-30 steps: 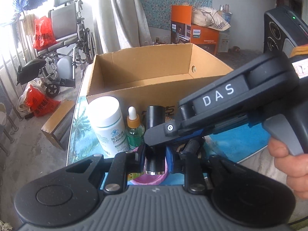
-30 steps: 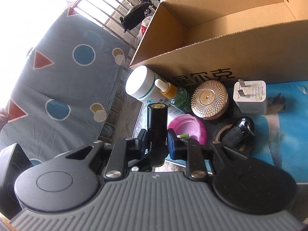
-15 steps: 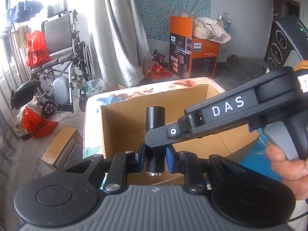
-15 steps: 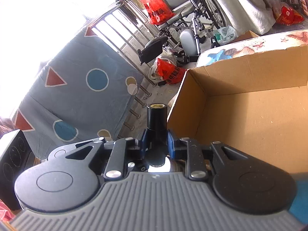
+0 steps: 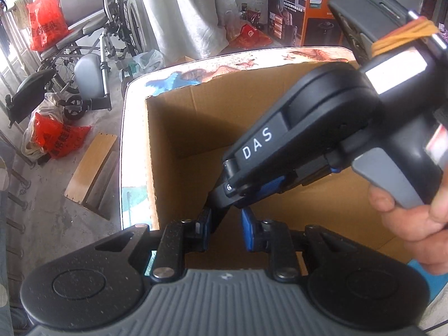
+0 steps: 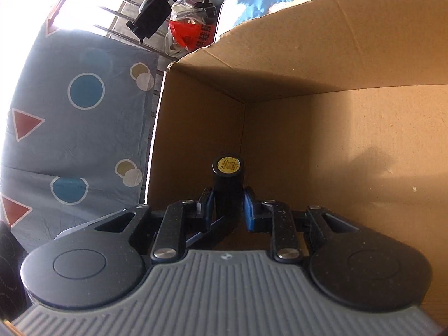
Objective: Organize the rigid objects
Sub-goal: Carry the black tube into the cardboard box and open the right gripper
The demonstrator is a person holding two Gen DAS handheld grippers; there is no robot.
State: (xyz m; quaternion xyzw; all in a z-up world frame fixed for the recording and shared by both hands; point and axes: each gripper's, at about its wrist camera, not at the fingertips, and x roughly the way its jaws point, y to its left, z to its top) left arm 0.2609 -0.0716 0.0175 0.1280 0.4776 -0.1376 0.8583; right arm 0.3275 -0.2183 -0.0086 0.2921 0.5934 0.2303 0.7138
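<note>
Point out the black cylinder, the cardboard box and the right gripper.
black cylinder (image 6: 227, 189): right wrist view, on its black side.
cardboard box (image 6: 322, 64): right wrist view, on its far wall.
right gripper (image 6: 227, 210): right wrist view, midway between its fingertips.

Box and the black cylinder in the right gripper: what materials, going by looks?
Box: corrugated cardboard, matte brown; fluting shows along the torn, ragged top edge. Black cylinder: probably plastic or coated metal, smooth and slightly glossy, with a round yellow printed sticker on its end. The look alone does not settle which.
</note>
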